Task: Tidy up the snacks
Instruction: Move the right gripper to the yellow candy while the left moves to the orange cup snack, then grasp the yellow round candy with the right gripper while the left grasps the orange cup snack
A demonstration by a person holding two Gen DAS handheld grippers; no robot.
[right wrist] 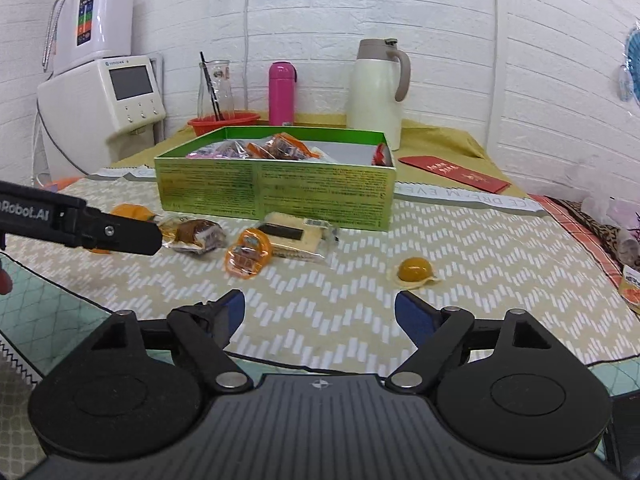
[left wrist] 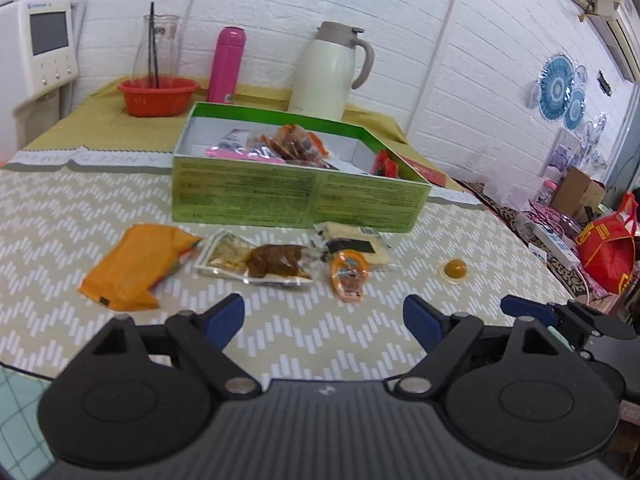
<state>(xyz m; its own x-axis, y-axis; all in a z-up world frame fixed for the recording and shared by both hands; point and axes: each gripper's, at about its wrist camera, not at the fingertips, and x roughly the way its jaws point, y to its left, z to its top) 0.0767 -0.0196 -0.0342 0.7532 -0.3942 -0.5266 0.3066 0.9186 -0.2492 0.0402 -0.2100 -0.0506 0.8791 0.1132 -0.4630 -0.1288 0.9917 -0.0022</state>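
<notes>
1. Green box (left wrist: 296, 196), open-topped, mid-table on a chevron cloth (left wrist: 80, 208); snack packs already inside, red packet (left wrist: 384, 166) at its right end.
2. Loose along the box's near wall, left to right: orange pack (left wrist: 132, 266), brown pack (left wrist: 264, 262), small orange pack (left wrist: 349, 270), cracker pack (left wrist: 360, 242) touching the wall.
3. Jelly cup (right wrist: 416, 270) alone to the right, well apart, bare cloth all round.
4. Left gripper (left wrist: 323, 318): jaws apart, nothing between, low over the near table edge.
5. Right gripper (right wrist: 320, 316): jaws apart, nothing between, same edge, just beside the left.
6. Clear cloth strip between grippers and snacks.
7. Behind the box: red basket (left wrist: 158, 96), pink flask (left wrist: 227, 66), cream jug (left wrist: 332, 76) against the wall.
</notes>
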